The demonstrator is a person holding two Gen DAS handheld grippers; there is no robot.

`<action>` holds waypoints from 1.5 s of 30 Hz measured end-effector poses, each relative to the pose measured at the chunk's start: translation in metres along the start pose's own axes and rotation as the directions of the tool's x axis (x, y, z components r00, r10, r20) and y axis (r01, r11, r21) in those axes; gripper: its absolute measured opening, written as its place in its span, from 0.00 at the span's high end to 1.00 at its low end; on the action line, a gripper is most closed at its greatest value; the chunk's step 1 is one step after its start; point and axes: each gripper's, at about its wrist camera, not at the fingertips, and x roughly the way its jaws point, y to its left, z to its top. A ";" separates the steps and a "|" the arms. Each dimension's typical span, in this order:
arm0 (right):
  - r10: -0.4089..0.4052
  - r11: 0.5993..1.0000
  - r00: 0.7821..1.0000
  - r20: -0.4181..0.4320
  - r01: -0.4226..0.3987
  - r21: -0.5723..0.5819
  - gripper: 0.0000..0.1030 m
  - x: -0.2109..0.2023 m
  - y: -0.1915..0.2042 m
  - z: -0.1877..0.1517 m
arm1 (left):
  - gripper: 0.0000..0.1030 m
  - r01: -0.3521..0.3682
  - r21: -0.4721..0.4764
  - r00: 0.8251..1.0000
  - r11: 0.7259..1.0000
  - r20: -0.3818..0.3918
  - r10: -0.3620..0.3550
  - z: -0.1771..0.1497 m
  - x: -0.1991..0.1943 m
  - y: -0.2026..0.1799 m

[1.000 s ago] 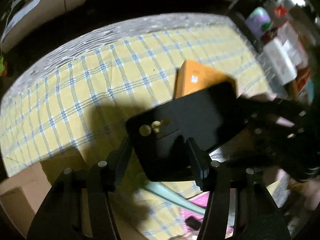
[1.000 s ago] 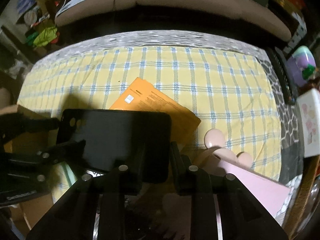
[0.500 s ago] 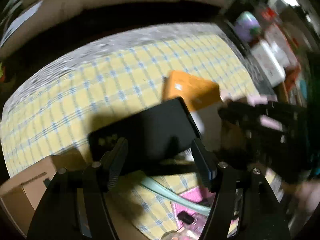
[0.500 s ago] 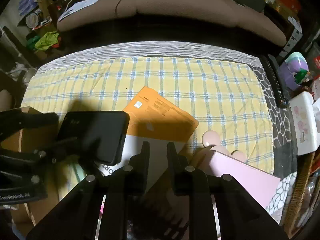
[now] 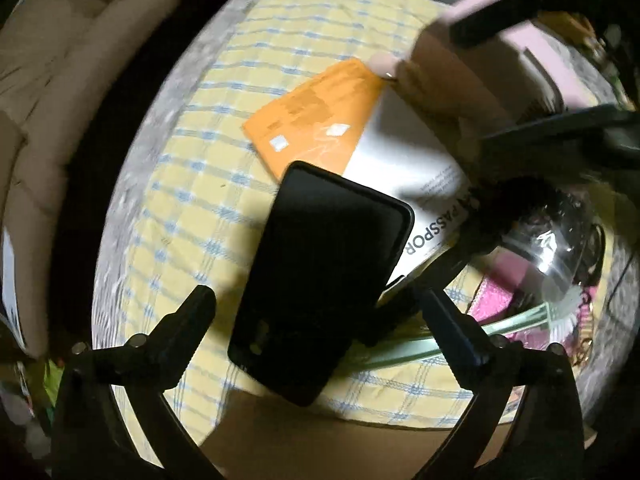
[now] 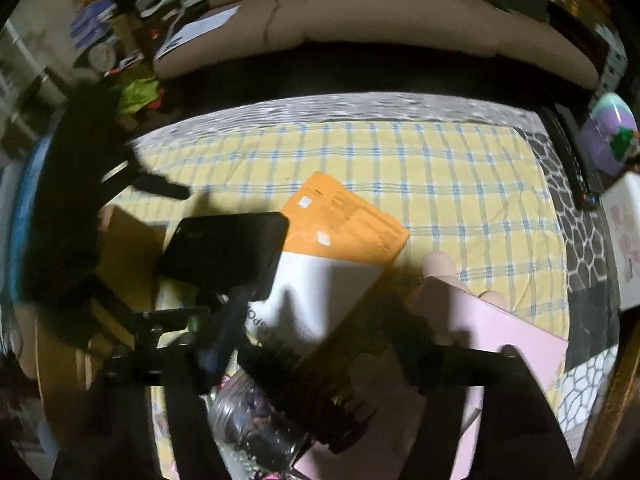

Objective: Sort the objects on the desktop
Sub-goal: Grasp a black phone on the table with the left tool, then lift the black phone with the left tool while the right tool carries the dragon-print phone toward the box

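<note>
A black phone (image 5: 320,280) lies slanted across the edge of an orange and white envelope (image 5: 316,120) and the yellow checked cloth (image 5: 192,184). My left gripper (image 5: 314,300) points down over it. Its jaws are opening wide, with the phone between the fingers (image 5: 192,316) and a gap on each side. In the right wrist view the phone (image 6: 224,252) sits left of the envelope (image 6: 352,224). My right gripper (image 6: 316,316) hangs above the envelope's white end, its jaws opening with nothing between them.
A cardboard box (image 5: 340,444) stands at the near edge and a glass jar (image 6: 256,420) close under my right gripper. A pink flat box (image 6: 500,340) lies to the right with fingertips (image 6: 438,264) at its far edge. A sofa (image 6: 400,20) runs behind the table.
Both grippers gripped the phone a second ago. The right one let go first, shut, then opened. The left gripper rolled, opened wide and released the phone.
</note>
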 end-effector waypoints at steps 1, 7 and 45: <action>0.004 1.000 1.000 0.004 -0.004 -0.004 0.19 -0.001 0.001 -0.001 | 0.00 0.002 0.028 1.000 1.000 -0.011 -0.002 0.001 0.006 -0.003; 0.041 0.999 0.999 0.014 -0.041 -0.025 0.19 -0.006 0.000 -0.002 | 0.00 0.006 0.103 1.000 0.995 -0.012 -0.005 0.003 0.018 -0.002; 0.171 0.985 0.982 0.079 -0.173 0.013 0.20 -0.069 0.046 -0.060 | 0.24 -0.053 -0.120 0.998 0.991 0.024 0.057 -0.038 -0.031 -0.030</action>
